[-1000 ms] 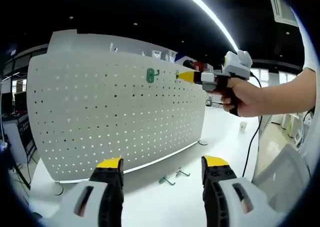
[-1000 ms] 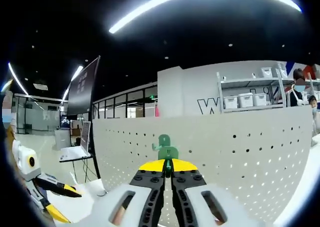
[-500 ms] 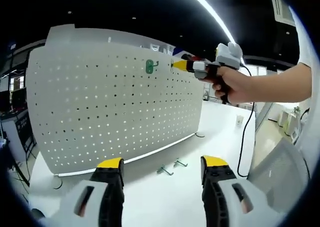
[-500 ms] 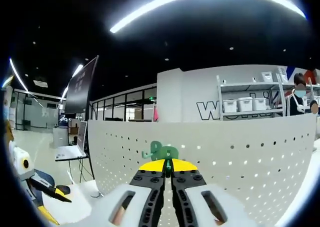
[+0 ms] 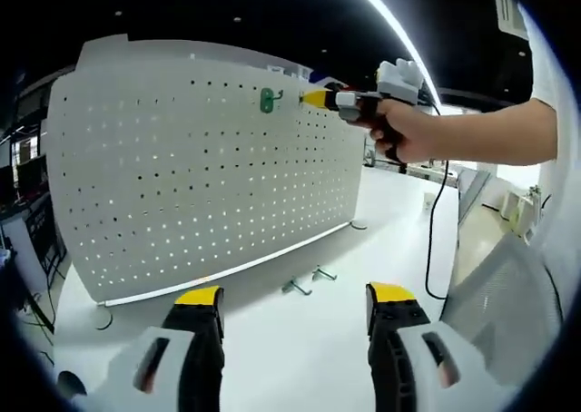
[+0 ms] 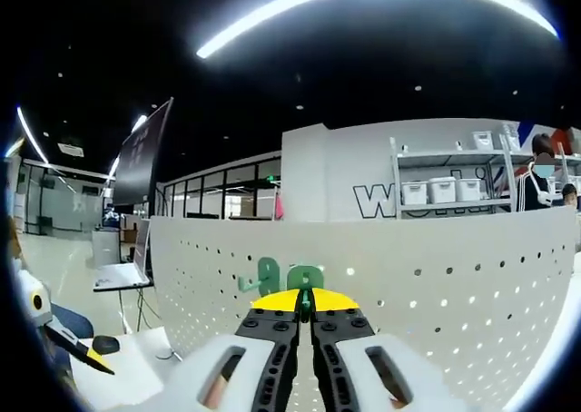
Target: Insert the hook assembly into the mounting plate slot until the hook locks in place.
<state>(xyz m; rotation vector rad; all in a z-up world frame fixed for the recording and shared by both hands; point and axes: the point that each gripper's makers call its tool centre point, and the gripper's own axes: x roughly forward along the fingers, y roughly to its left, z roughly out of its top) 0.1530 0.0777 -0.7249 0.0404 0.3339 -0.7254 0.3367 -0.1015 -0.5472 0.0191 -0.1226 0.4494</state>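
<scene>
Right claw (image 5: 309,97) clenched just off the green hook (image 5: 268,101) at pegboard (image 5: 182,176) top, locking unconfirmed; left claw (image 5: 295,305) released, two hooks (image 5: 304,280) on counter (image 5: 300,358).

Right gripper (image 6: 305,296), yellow-tipped jaws closed together, pointing at the upper edge of a white pegboard (image 6: 436,285). A green hook (image 6: 272,274) sits just beyond the tips. Left gripper (image 6: 54,335) at lower left; shelves (image 6: 449,185) behind.
</scene>
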